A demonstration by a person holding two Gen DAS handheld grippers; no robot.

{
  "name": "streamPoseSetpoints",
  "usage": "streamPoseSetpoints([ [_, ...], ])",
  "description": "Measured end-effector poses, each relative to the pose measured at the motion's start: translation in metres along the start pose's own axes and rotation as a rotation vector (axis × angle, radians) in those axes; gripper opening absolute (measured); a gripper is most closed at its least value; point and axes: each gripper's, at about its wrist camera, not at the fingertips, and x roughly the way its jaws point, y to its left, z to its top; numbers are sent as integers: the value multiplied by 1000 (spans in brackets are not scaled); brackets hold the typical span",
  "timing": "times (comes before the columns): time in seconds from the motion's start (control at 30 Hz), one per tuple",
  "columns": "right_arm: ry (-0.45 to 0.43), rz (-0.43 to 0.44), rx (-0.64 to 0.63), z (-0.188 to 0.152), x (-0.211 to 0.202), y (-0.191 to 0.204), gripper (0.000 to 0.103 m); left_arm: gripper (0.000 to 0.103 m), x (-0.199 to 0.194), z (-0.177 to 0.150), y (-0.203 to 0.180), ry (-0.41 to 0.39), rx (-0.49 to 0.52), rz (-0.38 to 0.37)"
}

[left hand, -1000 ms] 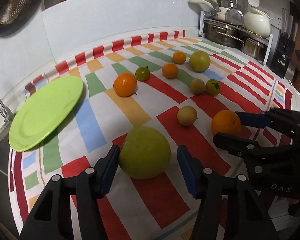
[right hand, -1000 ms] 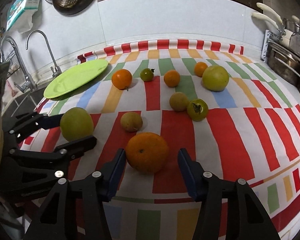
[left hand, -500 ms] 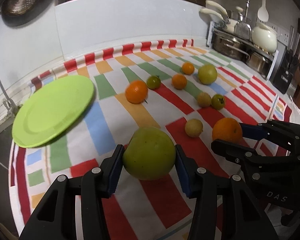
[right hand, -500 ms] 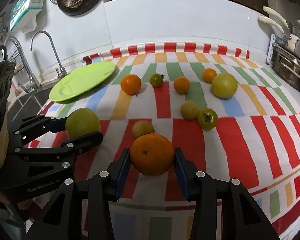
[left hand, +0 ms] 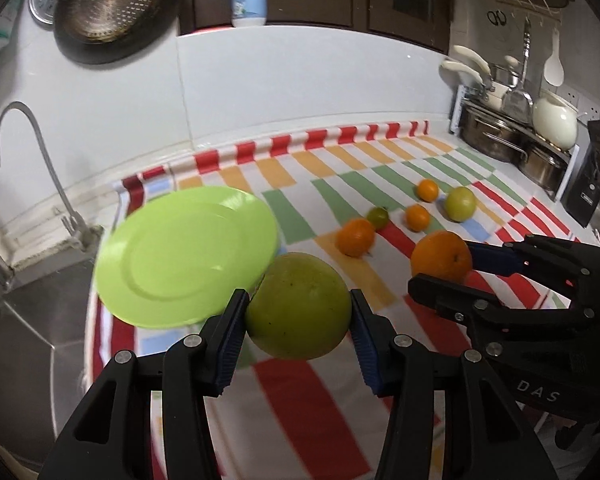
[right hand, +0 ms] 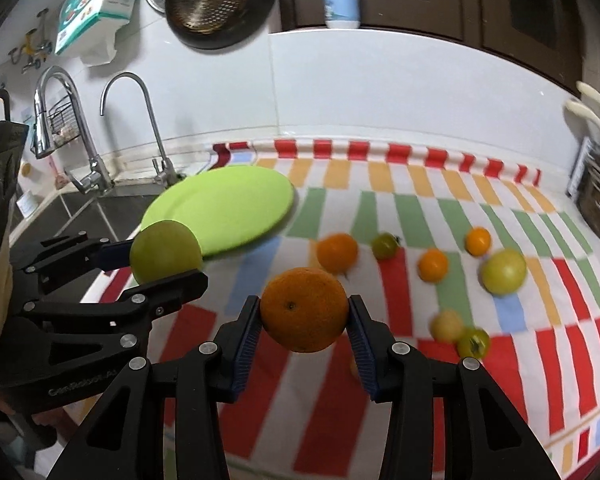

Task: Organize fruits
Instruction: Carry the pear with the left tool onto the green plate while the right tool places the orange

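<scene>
orange fruits (right hand: 337,252) number four (one gripped).

Black plastic hand-held gripper (left hand: 298,330) frames, blue ribbed pads (left hand: 232,344), silver screws, white lettering

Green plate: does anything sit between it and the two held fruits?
Nothing visible does. The green plate is bare, and the green fruit and orange, each clamped in a hand-held gripper, face open striped cloth.
</scene>
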Motion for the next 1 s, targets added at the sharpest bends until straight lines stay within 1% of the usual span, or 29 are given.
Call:
streamPoseSetpoints([
  [0.13,-7,28,-9,19,12,15,44,49,-3,9,24,-13,-24,17],
  [0.3,-31,31,-40,45,26,33,44,49,-5,21,54,-34,-38,59],
  [0.5,-22,36,-52,73,52,44,44,49,7,33,86,-35,-58,94],
  [0.67,17,40,-40,98,86,48,44,49,34,40,112,-9,-74,100],
  [0.8,49,67,-1,112,116,49,44,49,56,45,130,19,-91,99],
  [0.9,72,67,-2,116,137,52,44,49,75,46,142,55,-108,87],
  [1.0,115,66,3,117,163,53,44,49,95,45,151,91,-105,86],
])
